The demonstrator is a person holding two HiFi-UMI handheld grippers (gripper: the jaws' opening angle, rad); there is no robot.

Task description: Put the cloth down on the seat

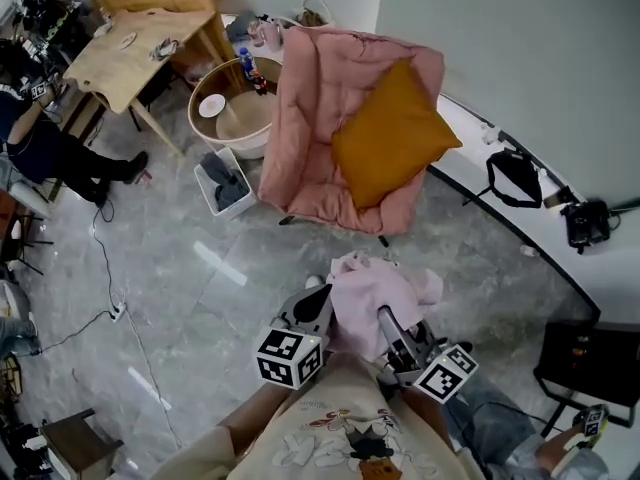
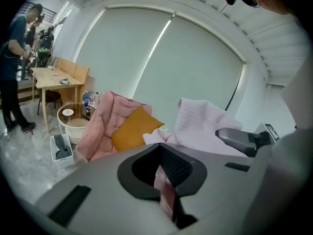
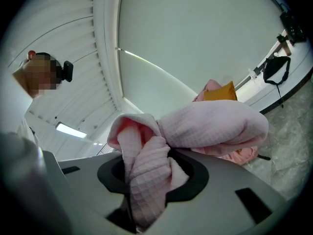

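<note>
- Cloth (image 1: 375, 298) hangs bunched near the person, well short of the chair (image 1: 310, 118). The left gripper (image 1: 320, 298) pinches a thin edge; the right gripper (image 1: 388, 318) clamps a thick wad.
- Risk: the thin left pinch slips and the cloth drops to the floor.
- Orange cushion (image 1: 392, 133) fills much of the seat, so the cloth may slide off it.
- Bin (image 1: 222, 183) and round table (image 1: 225, 113) stand left of the chair, off the path.
</note>
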